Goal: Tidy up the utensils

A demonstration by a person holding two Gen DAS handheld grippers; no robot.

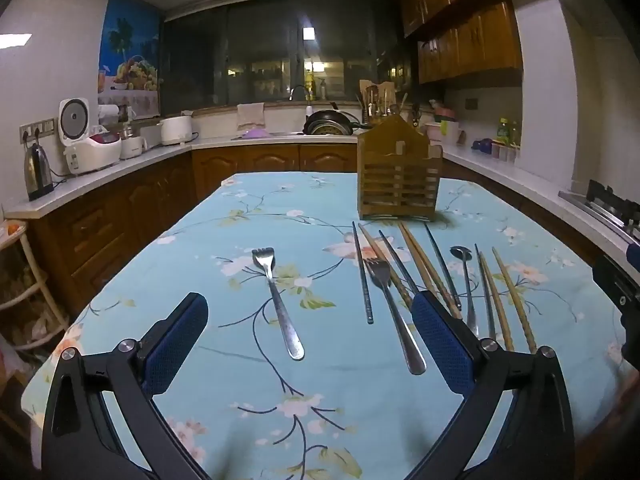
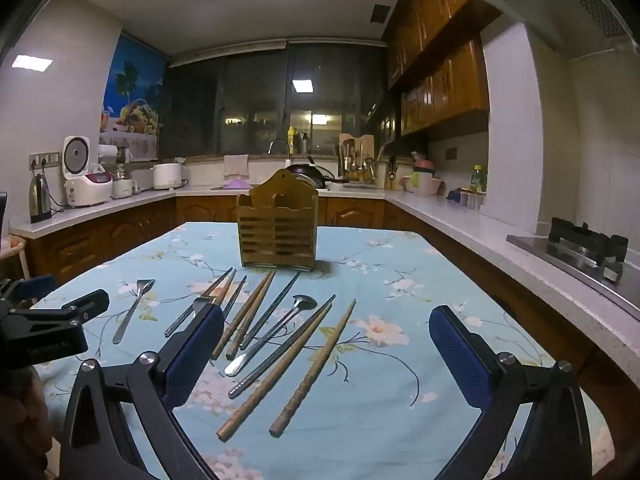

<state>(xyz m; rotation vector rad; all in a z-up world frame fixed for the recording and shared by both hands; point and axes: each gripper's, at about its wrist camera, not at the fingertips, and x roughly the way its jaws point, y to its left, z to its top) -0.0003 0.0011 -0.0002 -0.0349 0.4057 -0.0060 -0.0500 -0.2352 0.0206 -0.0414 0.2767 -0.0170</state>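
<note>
A wooden utensil holder [image 1: 398, 178] [image 2: 277, 232] stands upright at the far middle of the table. In front of it lie a lone fork [image 1: 278, 300] [image 2: 134, 308], a second fork [image 1: 394, 312], a metal spoon [image 1: 466, 280] [image 2: 272, 332], several wooden chopsticks [image 2: 314, 368] [image 1: 430, 270] and several dark metal chopsticks [image 1: 362, 276]. My left gripper [image 1: 310, 308] is open above the near table, the lone fork between its fingers. My right gripper [image 2: 328, 320] is open and empty above the chopsticks and spoon. The left gripper also shows at the left edge of the right wrist view.
The table has a light blue floral cloth [image 2: 400, 280]. Counters run around it with a kettle [image 1: 38, 172], rice cookers [image 1: 86, 142], a sink with a wok [image 1: 330, 122] and a gas stove [image 2: 584, 248]. A stool [image 1: 24, 288] stands at the left.
</note>
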